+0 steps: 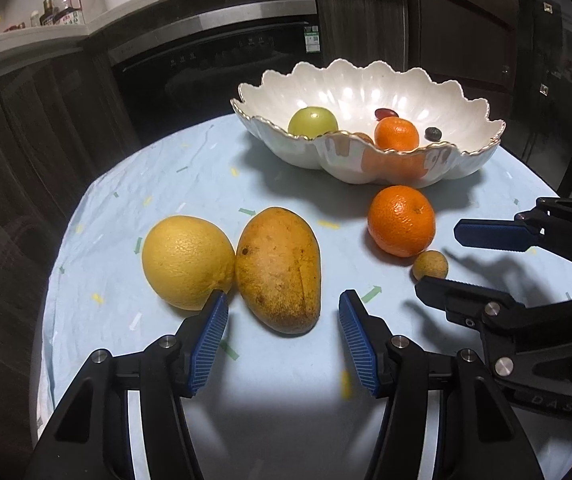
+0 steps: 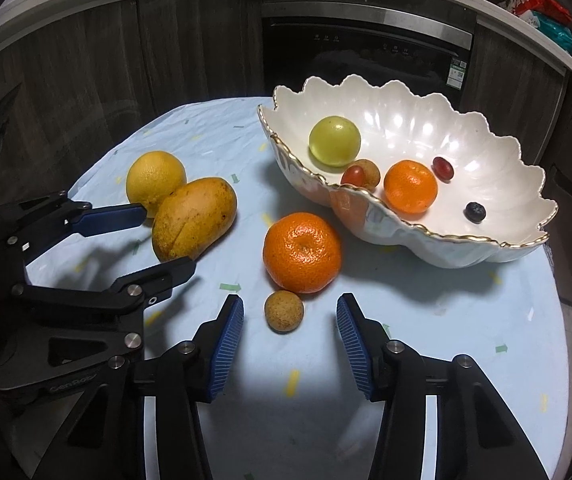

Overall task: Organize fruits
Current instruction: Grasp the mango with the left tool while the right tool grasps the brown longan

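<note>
Now both grippers are lining up picks: left gripper (image 1: 284,312), jaws apart and empty, straddles the mango (image 1: 278,270) on the table (image 1: 126,200); right gripper (image 2: 290,320), equally unclosed, frames the small brown fruit (image 2: 284,311). Next: close, lift, carry to the bowl (image 2: 486,184). "GenRobot" shows on one gripper.

mango (image 1: 278,270) right of, touching grapefruit (image 1: 188,260) | longan (image 2: 284,311) before tangerine (image 2: 302,252) | bowl (image 2: 486,240) behind

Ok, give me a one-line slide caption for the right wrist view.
Right hand-held gripper, open, straddles a small brown fruit before an orange and a scalloped bowl.
</note>
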